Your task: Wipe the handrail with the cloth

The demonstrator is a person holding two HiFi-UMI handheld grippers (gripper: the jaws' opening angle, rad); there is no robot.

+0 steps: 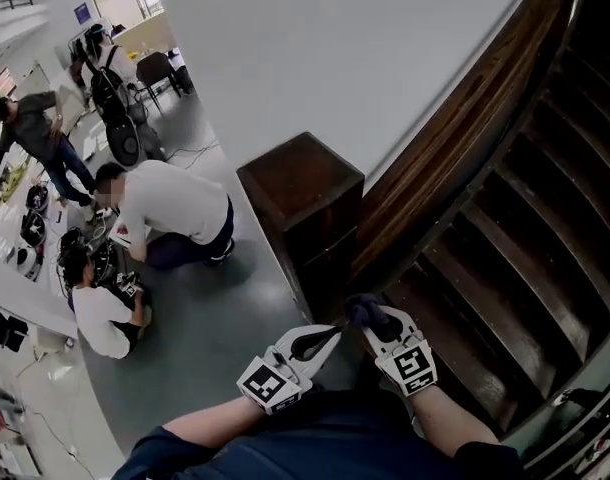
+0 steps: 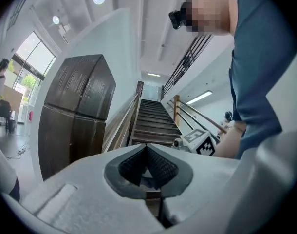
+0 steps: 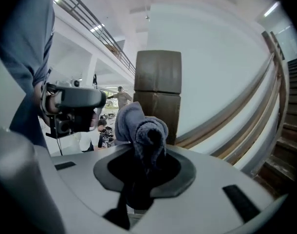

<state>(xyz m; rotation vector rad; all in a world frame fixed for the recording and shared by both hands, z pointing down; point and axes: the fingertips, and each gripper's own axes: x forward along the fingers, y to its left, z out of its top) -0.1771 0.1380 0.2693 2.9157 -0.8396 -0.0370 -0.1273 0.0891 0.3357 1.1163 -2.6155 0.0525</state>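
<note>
- Head view: the left gripper (image 1: pixel 323 338) has its jaws pressed together with nothing in them. The right gripper (image 1: pixel 380 326) pinches a dark, bunched cloth (image 1: pixel 363 310) near the foot of the square wooden post (image 1: pixel 300 193). The dark handrail (image 1: pixel 455 118) climbs from that post toward the upper right.
- Left gripper view: the jaw tips meet, empty, pointing up the stairs (image 2: pixel 151 121).
- Right gripper view: the jaws are clamped on the grey-blue, fleecy cloth, which is rolled into a lump sticking out past the tips. The handrail slants up on the right.

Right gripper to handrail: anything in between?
Only the blue-grey cloth clamped in the right gripper, per the right gripper view; the handrail lies beyond.
</note>
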